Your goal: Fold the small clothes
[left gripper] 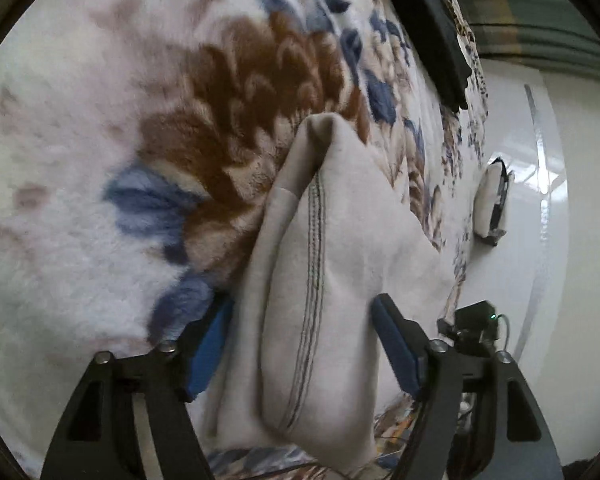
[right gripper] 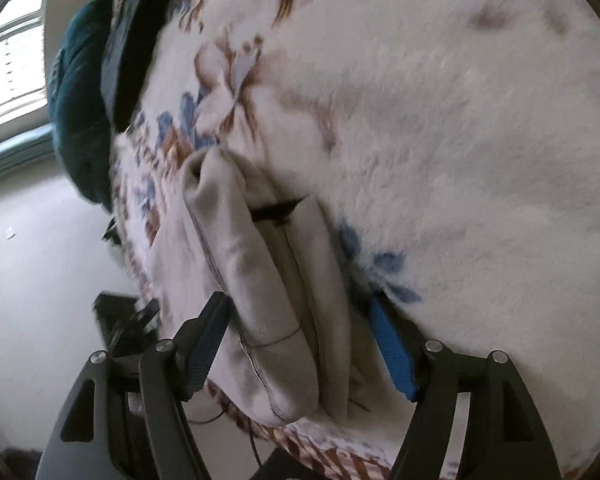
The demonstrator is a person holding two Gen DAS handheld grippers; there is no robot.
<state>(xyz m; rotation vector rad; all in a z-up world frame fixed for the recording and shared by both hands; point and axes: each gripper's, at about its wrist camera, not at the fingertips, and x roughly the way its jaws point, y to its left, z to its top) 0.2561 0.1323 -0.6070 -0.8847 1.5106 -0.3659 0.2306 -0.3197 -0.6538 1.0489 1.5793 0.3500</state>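
A small beige garment [left gripper: 332,264] with dark stitch lines lies bunched on a fluffy white blanket [left gripper: 60,208] with brown and blue flowers. My left gripper [left gripper: 304,320] stands open with its blue-padded fingers on either side of the garment's near end. In the right wrist view the same beige garment [right gripper: 260,280] lies folded in layers, with a dark strip showing in a gap. My right gripper [right gripper: 300,320] is open, its fingers straddling the garment near the blanket's [right gripper: 460,160] edge.
A dark flat object [left gripper: 432,28] lies at the far end of the bed. A white and black device [left gripper: 492,204] sits by the bed edge. A teal cushion [right gripper: 80,100] and a window [right gripper: 12,60] are beyond the bed. White floor lies beside it.
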